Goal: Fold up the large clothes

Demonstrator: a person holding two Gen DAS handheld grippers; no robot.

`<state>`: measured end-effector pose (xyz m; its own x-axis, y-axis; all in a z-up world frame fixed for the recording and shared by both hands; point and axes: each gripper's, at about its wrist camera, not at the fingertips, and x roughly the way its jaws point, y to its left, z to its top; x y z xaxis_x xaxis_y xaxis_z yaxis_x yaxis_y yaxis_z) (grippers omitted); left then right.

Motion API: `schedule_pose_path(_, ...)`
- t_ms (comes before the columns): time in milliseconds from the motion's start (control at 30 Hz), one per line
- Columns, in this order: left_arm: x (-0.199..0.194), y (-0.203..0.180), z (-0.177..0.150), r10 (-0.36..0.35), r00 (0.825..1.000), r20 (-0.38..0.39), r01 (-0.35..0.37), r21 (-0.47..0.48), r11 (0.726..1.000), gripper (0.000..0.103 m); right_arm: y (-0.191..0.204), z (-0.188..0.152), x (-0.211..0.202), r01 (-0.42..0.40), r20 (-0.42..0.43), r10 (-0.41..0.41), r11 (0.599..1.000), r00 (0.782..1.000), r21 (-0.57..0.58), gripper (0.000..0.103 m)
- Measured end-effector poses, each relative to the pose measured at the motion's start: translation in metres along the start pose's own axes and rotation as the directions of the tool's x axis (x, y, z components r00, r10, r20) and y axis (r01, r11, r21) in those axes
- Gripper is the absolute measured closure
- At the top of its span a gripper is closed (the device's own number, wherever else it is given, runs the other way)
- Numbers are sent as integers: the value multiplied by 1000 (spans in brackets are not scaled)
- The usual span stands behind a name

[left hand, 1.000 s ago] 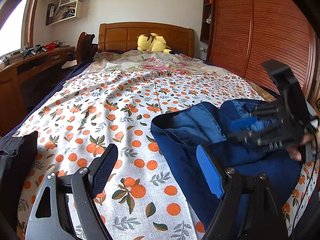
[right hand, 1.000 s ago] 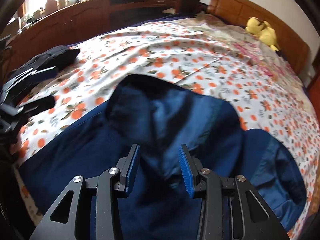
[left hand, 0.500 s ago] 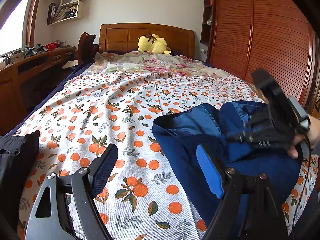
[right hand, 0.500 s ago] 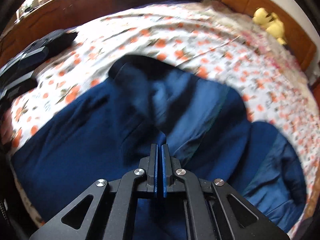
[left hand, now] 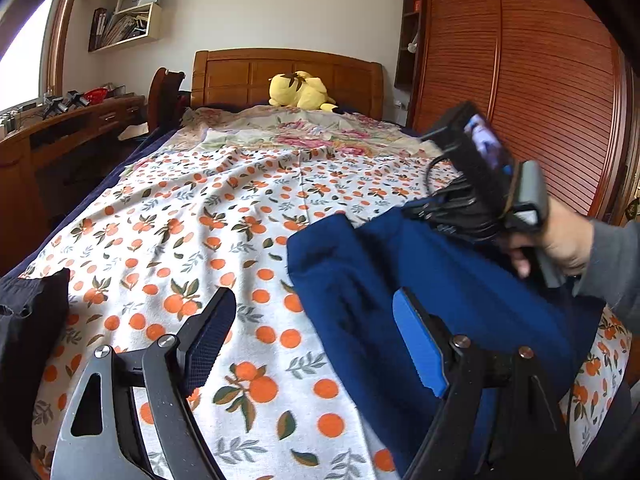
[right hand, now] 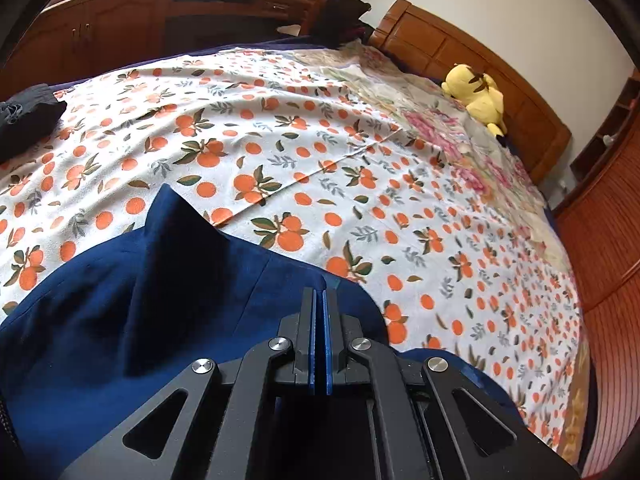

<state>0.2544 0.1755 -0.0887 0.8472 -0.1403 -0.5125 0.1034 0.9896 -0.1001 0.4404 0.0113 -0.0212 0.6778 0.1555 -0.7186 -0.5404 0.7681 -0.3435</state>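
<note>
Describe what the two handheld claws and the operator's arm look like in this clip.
Both claws are black angular frames with triangular cut-outs and silver screw heads. The left claw and right claw carry flat blue pads. Seen from the left wrist, the right unit has a black cable and a grey block at the back. The right hand is bare, with a grey sleeve.

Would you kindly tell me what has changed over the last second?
The right gripper, open a second ago, has shut on the blue garment and lifted a fold of it up and across, covering the lighter lining. The left gripper stayed open and unmoved above the bedsheet. The black cloth and yellow plush stayed put.
</note>
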Motion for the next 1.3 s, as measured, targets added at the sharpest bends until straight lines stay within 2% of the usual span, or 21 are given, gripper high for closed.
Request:
schedule_pose_path(67,0,-8,4,-8,1000,8,8,6,1000,22,-4,1,9,-36,-37,37,999,999,26,100)
schedule_pose_path(133,1,-14,8,-17,1000,16,17,11,1000,22,-9,0,6,-56,-27,57,997,998,59,97)
schedule_pose_path(200,0,-22,12,-36,999,27,35,11,999,22,-23,-4,-7,-51,-5,51,995,999,85,79)
schedule_pose_path(300,1,-39,19,-77,996,38,77,15,997,22,-43,-17,-31,-47,28,44,992,999,114,68)
schedule_pose_path(433,3,-66,22,-130,991,39,129,45,991,22,-66,-52,-67,-25,38,20,989,999,143,66)
schedule_pose_path(567,9,-92,21,-166,986,31,163,86,983,22,-87,-93,-100,-4,12,2,986,1000,165,65)
schedule_pose_path(667,20,-106,16,-190,982,13,187,110,976,22,-93,-123,-111,-9,-18,12,983,1000,182,65)
schedule_pose_path(767,31,-113,7,-187,982,-14,187,136,973,22,-91,-142,-114,-23,-24,27,983,999,179,59)
schedule_pose_path(900,45,-115,-4,-167,984,-56,174,147,974,22,-95,-146,-106,-64,-42,73,980,996,188,56)
schedule_pose_path(1100,65,-116,-18,-131,984,-122,149,148,978,22,-103,-139,-83,-58,-67,73,979,995,194,56)
schedule_pose_path(1300,62,-116,-20,-135,983,-121,151,136,979,22,-98,-137,-65,-110,-123,140,968,982,226,56)
